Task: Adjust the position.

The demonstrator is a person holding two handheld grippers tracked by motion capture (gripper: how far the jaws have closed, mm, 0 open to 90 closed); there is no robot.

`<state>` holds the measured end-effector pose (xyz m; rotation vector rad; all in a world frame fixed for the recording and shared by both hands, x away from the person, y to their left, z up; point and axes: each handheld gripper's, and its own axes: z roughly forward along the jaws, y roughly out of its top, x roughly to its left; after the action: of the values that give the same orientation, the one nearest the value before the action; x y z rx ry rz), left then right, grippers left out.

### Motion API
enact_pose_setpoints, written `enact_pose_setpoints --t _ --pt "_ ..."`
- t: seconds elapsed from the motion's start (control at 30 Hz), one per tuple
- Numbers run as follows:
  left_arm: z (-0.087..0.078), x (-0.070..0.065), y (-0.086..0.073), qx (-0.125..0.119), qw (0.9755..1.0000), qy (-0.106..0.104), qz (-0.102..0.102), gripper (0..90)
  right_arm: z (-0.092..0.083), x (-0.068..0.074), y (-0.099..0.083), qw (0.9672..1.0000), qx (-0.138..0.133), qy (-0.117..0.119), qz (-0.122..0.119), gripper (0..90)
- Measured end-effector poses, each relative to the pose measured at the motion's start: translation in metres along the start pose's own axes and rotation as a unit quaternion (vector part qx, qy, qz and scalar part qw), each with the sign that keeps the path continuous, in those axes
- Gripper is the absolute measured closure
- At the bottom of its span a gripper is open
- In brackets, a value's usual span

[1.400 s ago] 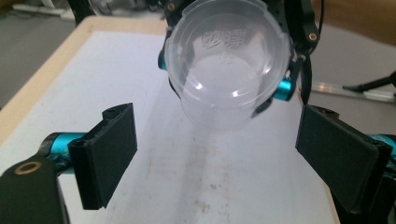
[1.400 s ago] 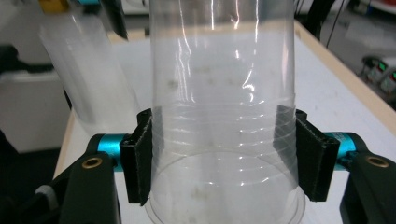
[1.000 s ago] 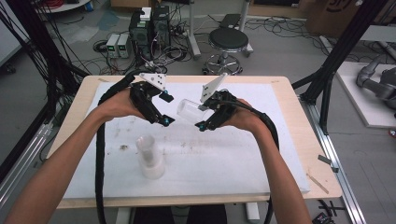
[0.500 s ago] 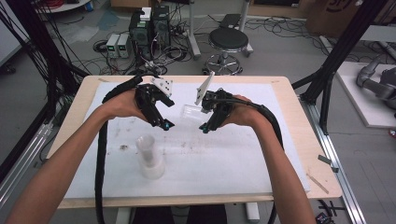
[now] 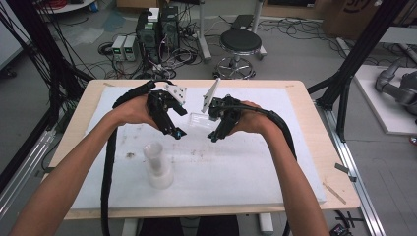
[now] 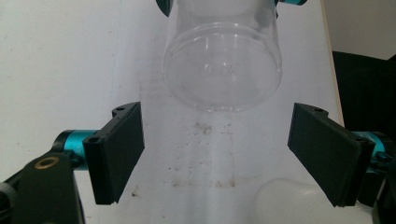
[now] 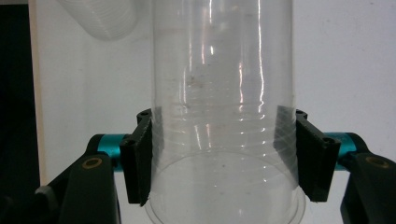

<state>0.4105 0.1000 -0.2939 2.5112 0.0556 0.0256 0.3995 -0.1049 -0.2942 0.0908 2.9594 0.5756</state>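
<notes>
So here's where things stand: the right gripper (image 5: pixel 215 133) is pinching a clear plastic cup (image 5: pixel 200 121) near its rim end, jaws pressed flat on both sides, and holds it up off the white mat (image 5: pixel 275 162) roughly mid-table; the cup's closed base points toward the left gripper (image 5: pixel 176 129). That one has its jaws spread with nothing between them; they've just been closing in a bit, but in the left gripper view the cup's bottom (image 6: pixel 223 74) sits beyond the pads (image 6: pixel 122 144), not touched.

Nearer the person there's a stack of whitish cups (image 5: pixel 157 164) standing upright on the mat, well apart from the held one.

My read: the pick-up is done; the left gripper grabbing the base (handover, or pulling nested cups apart, can't tell) hasn't happened yet; whatever goes on with the stack is all still to do.
</notes>
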Motion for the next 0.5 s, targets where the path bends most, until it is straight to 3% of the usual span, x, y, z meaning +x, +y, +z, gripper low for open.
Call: enact_pose_setpoints --t 0.5 --pt "0.0034 -0.0001 0.0046 0.001 0.9999 -0.010 0.008 25.4 0.0031 0.0027 0.0078 1.0000 0.003 0.005 -0.005 33.5"
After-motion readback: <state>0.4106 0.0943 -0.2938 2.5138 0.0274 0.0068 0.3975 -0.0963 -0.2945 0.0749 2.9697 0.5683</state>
